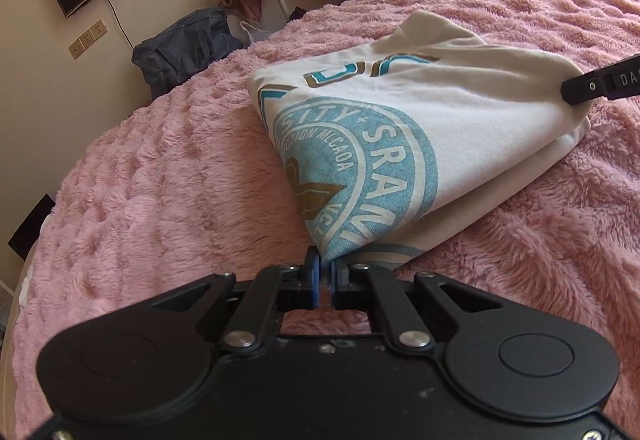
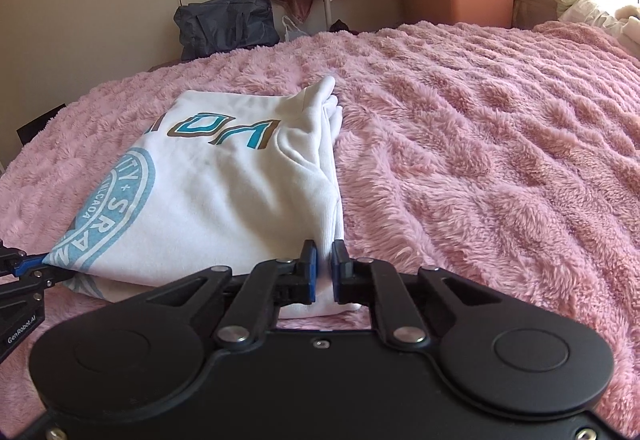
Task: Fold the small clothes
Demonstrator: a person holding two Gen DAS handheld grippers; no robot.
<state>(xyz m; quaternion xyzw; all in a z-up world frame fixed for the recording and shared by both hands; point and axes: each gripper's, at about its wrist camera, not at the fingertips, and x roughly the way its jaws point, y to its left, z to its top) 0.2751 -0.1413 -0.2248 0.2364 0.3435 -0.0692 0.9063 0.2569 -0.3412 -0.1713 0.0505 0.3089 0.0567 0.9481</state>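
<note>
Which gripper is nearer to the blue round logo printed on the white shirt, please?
Left. The left gripper is shut on the shirt corner right where the blue round logo ends; the right gripper pinches the plain white corner, away from the print.

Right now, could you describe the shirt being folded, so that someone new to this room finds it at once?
Look at the pink blanket that covers the bed. On its left part lies a folded white shirt, with the left gripper and right gripper each shut on a near corner. Its round blue print and teal letters set it apart from the plain white laundry at the far edge.
</note>
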